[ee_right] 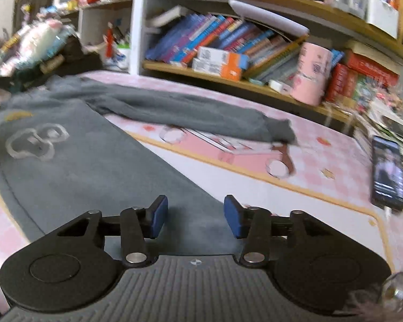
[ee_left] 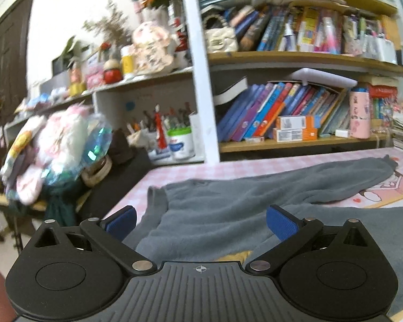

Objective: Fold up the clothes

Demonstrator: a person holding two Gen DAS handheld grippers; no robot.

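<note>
A grey fleece garment point(ee_left: 282, 179) lies spread on the pink checked table mat point(ee_right: 322, 166). One leg point(ee_right: 188, 112) stretches toward the far right, and the other broad part point(ee_right: 80, 166) runs toward me with a white print point(ee_right: 36, 141) on it. My left gripper point(ee_left: 201, 220) hovers over the garment's near end, jaws wide apart and nothing between the blue pads. A yellow label point(ee_left: 233, 255) shows just under it. My right gripper point(ee_right: 196, 214) stands partly open above the edge of the broad part, with flat cloth showing through the gap and no cloth between the pads.
Shelves of books point(ee_left: 282, 112) line the table's far side. A pink cup point(ee_right: 311, 72) stands at the shelf foot. A phone point(ee_right: 387, 171) lies on the mat at the right, beside a stack of magazines point(ee_right: 384, 123). Plush toys point(ee_left: 53, 147) crowd the left.
</note>
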